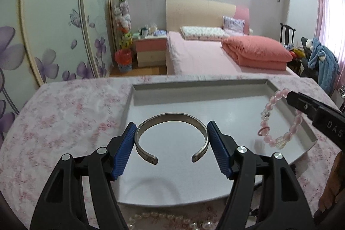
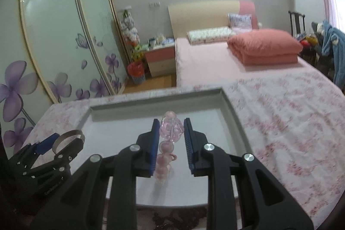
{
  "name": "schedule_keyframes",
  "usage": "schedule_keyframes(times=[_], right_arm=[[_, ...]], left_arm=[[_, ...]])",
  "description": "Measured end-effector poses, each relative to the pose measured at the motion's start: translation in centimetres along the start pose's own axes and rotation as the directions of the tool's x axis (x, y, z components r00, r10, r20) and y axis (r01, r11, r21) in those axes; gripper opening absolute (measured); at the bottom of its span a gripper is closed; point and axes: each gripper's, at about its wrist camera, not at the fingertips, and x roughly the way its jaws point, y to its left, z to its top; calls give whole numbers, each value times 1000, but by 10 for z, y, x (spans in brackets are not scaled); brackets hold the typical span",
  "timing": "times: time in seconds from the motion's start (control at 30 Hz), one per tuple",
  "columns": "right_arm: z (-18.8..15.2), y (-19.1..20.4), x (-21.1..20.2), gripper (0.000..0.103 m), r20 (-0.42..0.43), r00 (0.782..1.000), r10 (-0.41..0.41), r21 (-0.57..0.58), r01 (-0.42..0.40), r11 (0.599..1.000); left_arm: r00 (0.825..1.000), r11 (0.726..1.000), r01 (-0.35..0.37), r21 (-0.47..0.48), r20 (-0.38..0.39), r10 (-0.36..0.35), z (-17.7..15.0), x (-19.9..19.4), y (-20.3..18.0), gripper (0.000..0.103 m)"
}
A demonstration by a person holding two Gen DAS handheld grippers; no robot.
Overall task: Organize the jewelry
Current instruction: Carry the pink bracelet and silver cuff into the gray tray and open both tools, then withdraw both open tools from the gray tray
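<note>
**Both grippers carry bracelets over the grey tray**

While the left wrist view looks down its own fingers, the left gripper (image 1: 171, 141) clamps a silver cuff bangle (image 1: 170, 122) across its width, blue pads pressed on both outer sides, the bangle's gap facing the camera. It hangs above the shallow grey tray (image 1: 194, 87), whose floor shows no jewelry lying on it. At the right edge, the right gripper (image 1: 301, 106) holds a pink bead bracelet (image 1: 278, 120) dangling over the tray's right side. Pearl-like beads (image 1: 172, 220) lie on the floral cloth (image 1: 64, 122) at the near edge.

From the right wrist view, the right gripper (image 2: 170, 139) pinches the pink bead bracelet (image 2: 171, 128) between narrow-set pads, beads hanging below. The tray (image 2: 151, 98) sits beneath; the left gripper (image 2: 62, 143) with the bangle (image 2: 69, 136) appears lower left.
</note>
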Motion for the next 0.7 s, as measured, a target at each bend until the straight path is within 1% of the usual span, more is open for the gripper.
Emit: schedule_keyframes(times=[0.1,0.27,0.3,0.33,0.37,0.4,0.47,0.7], right_arm=[[-6,-9,11,23,-39,999,-17,26,18,999],[-10,-19,14,25,-58,997,-56,37,58,998],[-10,-20,13,28,-60,996,-60,35,62,997],[-11,-21,12,40,-58,996,-65,35,67,997],[-13,-22,10,49,-50,996,-71,36,73,997],[-13,-22,8,50,-43,996,-74,32,76,997],[-13,-23,3,50,-33,996,-79,25,80,997],[-10,-22,-18,50,3,997,-81,19,81,997]], left_arm=[[1000,1000,2,13,-26,-2,-3,8,-2,68],[999,1000,9,17,-52,-9,-6,15,-5,68],[998,1000,11,17,-55,-10,-5,16,-5,68],[999,1000,12,20,-51,-11,-6,15,-6,68],[999,1000,11,22,-47,-10,-5,15,-7,69],[999,1000,11,23,-42,-10,-4,14,-6,72],[1000,1000,4,20,-29,-3,-1,11,-3,75],[999,999,-43,-11,3,43,5,-5,16,75]])
